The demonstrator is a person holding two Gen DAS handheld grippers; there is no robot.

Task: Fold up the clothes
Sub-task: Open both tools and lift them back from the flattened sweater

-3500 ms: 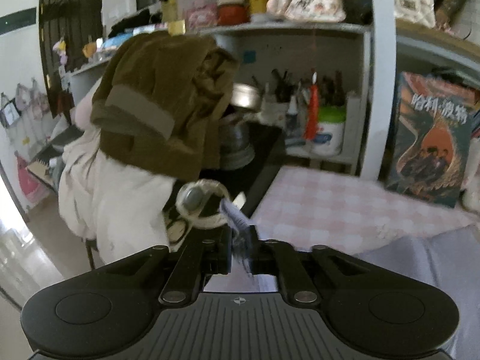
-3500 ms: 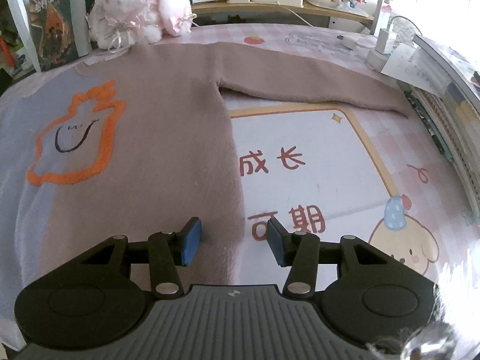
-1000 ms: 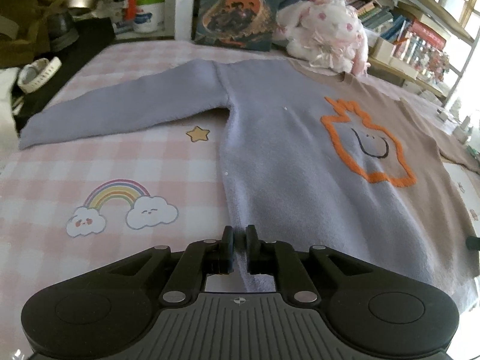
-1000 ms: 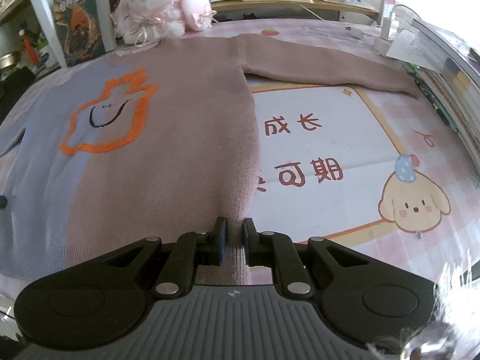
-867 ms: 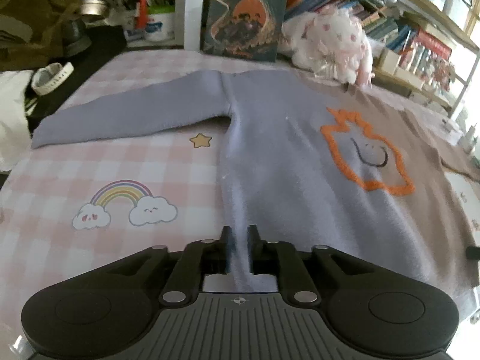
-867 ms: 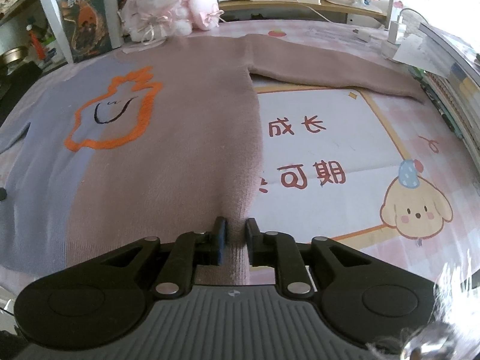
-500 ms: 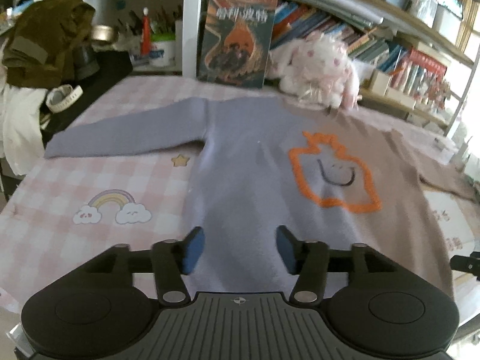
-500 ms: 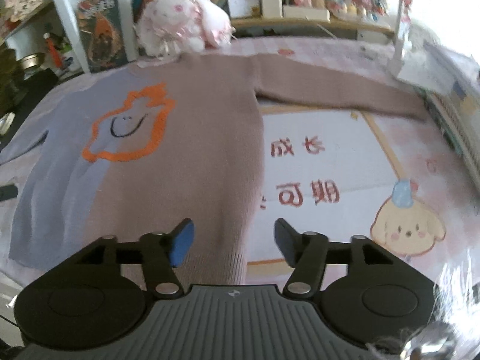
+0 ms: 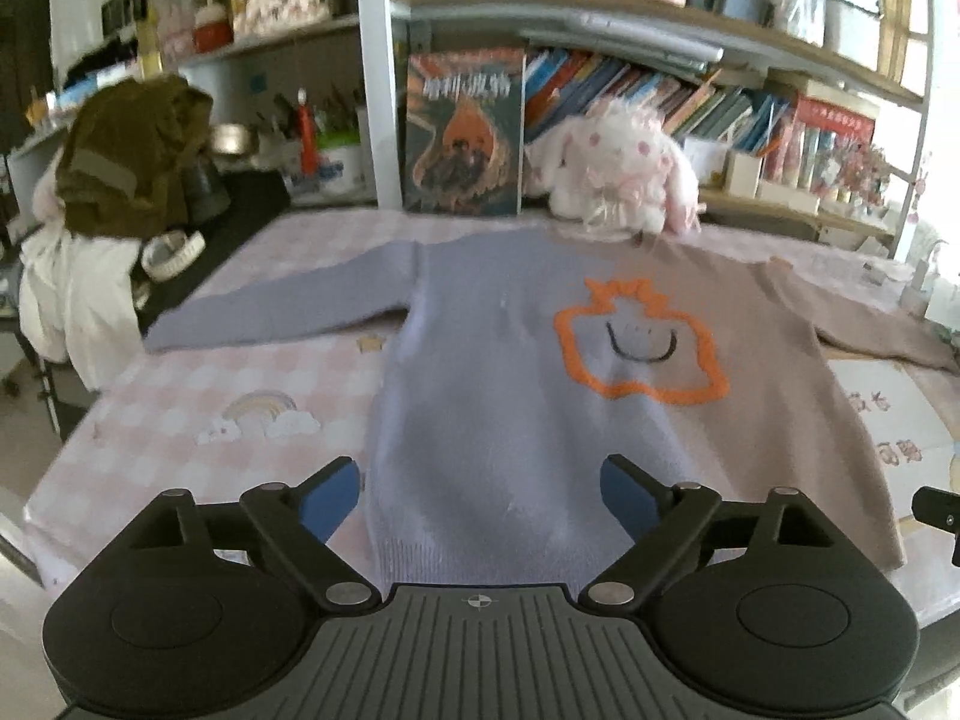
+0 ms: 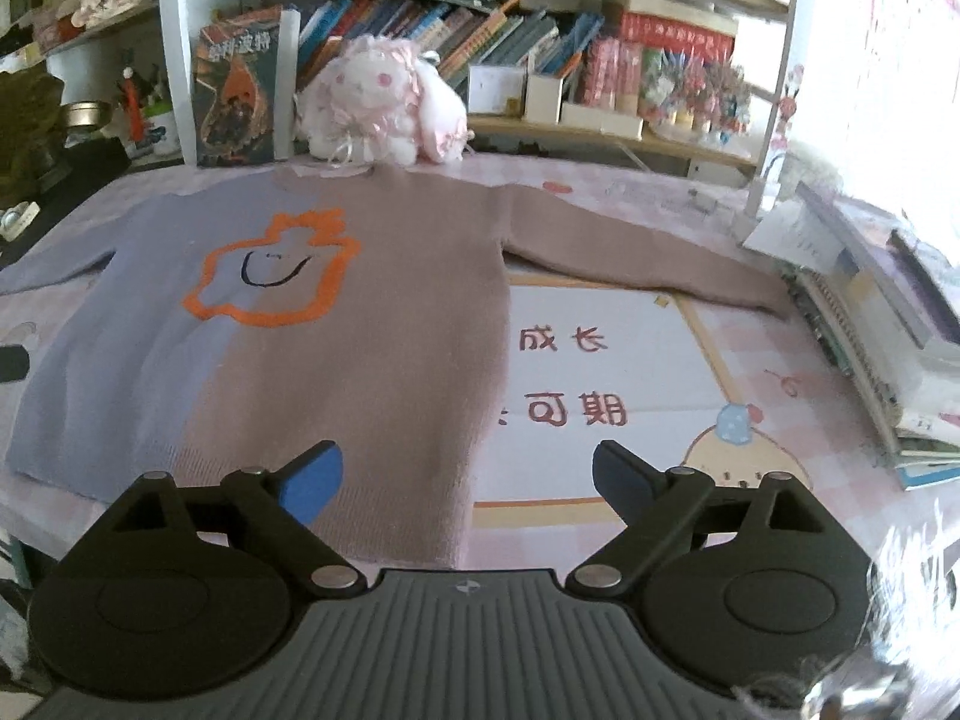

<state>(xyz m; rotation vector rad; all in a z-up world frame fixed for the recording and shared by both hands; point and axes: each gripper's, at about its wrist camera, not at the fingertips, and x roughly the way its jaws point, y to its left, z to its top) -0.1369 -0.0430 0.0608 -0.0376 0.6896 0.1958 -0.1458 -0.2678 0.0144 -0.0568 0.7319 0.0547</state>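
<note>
The left tool (image 9: 480, 495) hangs above the near hem of the sweater (image 9: 510, 420), its blue-padded fingers spread wide and gripping nothing. The right tool (image 10: 462, 474) hangs over the sweater's other bottom corner, equally wide apart and empty.

The sweater lies flat, front up, on the bench (image 9: 180, 396), hem toward the tools and both sleeves stretched out to the sides. It is lilac on one half and brownish-pink on the other, with an orange-outlined smiling shape (image 9: 639, 348) on the chest. The bench carries a pink checked covering printed with a rainbow and clouts of white cloud (image 9: 258, 420) on the left, and a white panel with red characters (image 10: 570, 372) and a cartoon puppy on the right. A stack of books (image 10: 888, 324) sits at the right edge.

Behind the collar a white plush rabbit (image 9: 612, 162) and an upright book (image 9: 462, 132) lean against shelves (image 10: 540, 30) crowded with books. Far left, an olive garment (image 9: 132, 156) is heaped over white cloth.
</note>
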